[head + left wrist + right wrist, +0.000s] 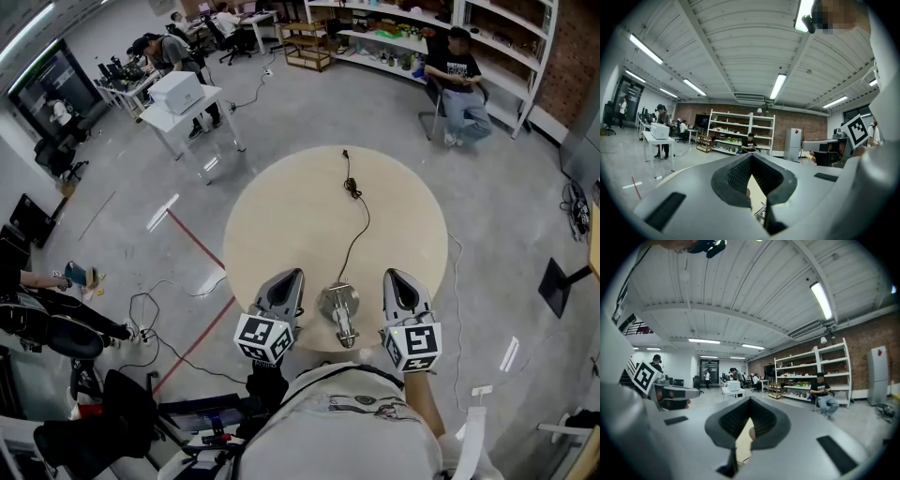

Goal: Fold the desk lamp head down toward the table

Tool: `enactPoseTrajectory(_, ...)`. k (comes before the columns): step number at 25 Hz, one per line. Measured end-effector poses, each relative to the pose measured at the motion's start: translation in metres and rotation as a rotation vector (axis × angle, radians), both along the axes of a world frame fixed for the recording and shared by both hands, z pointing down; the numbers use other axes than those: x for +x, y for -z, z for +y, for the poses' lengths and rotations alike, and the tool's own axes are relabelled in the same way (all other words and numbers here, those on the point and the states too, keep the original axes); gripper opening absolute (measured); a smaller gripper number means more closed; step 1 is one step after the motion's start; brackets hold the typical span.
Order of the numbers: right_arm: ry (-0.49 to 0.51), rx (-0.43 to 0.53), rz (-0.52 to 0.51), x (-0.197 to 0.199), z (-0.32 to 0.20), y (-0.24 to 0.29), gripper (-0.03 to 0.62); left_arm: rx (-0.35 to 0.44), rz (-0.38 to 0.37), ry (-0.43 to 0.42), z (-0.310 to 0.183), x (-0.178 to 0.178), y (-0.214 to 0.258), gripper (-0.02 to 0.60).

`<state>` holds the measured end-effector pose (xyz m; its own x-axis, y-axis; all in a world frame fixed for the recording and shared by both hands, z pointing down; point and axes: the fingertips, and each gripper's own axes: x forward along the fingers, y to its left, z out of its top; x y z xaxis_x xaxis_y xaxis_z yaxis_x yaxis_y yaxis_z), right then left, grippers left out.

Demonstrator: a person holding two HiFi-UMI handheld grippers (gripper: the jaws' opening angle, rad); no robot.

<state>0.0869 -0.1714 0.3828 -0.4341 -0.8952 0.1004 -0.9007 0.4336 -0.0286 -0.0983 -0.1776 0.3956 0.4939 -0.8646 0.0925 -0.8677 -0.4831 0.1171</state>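
Note:
A small metallic desk lamp (339, 311) stands at the near edge of the round beige table (300, 216). Its black cable (354, 220) runs across the top toward the far side. My left gripper (289, 277) hangs just left of the lamp and my right gripper (394, 277) just right of it. Both point level across the table, apart from the lamp, and both are shut with nothing in them. In the left gripper view the closed jaws (751, 157) frame a sliver of table and a bit of the lamp (760, 212). The right gripper view shows its jaws (750, 400) closed over the tabletop (742, 439).
A person sits on a chair (459, 84) by the shelves (412, 23) beyond the table. A white table with a printer (183, 98) stands far left. A red tape line (202, 248) and loose cables (155, 314) lie on the floor to the left.

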Motion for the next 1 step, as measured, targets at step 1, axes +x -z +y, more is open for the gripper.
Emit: enactPoseTrajectory(1,-0.001,-0.001,0.000,0.0002,-0.0006,0.0000,0.003,-0.001,0.000,0.000,-0.0004,-0.0002,-0.0003,0.002)
